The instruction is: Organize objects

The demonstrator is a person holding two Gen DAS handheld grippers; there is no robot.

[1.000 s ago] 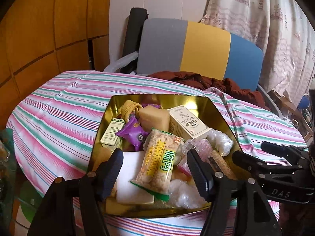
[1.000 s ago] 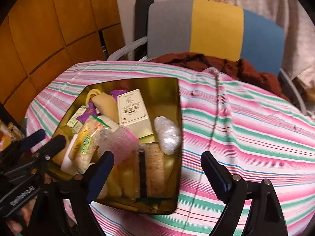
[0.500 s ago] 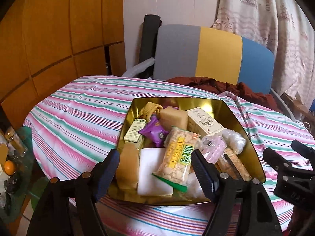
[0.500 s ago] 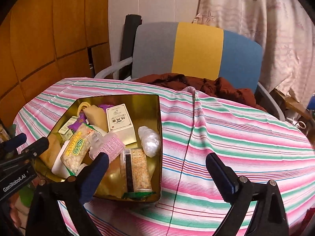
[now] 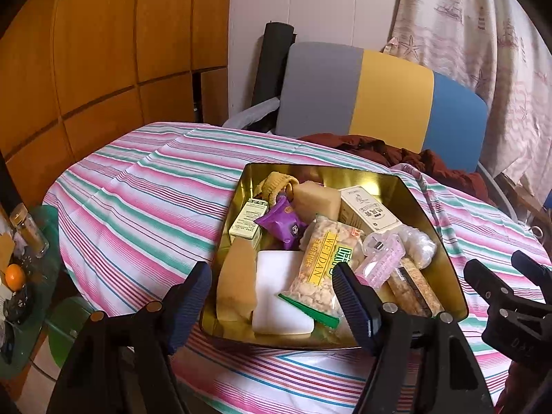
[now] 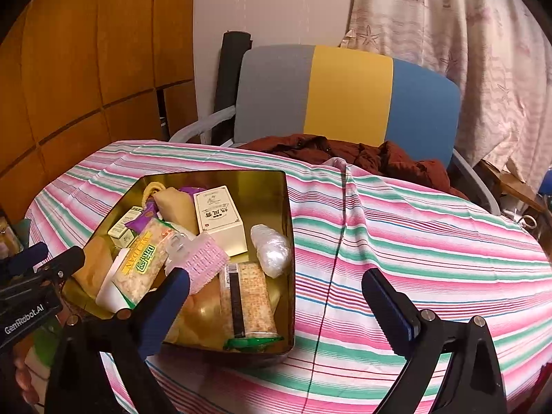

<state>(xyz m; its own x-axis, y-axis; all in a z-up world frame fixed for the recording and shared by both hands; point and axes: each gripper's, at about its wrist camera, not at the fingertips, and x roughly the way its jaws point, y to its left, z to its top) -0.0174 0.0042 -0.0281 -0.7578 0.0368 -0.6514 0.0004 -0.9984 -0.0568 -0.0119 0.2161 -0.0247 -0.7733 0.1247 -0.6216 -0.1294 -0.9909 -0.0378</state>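
We see a glossy gold metal tin (image 5: 427,207) on striped cloth (image 5: 138,200), crinkly clear plastic snack packet (image 5: 327,258), matt paper box (image 6: 217,217), smooth wooden panelling (image 5: 103,51).

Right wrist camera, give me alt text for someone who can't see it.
A gold tin crammed with snack packets, a white box and a pink brush sits on a pink-and-green striped tablecloth. The open right gripper hovers at its near corner, a grey, yellow and blue chair behind.
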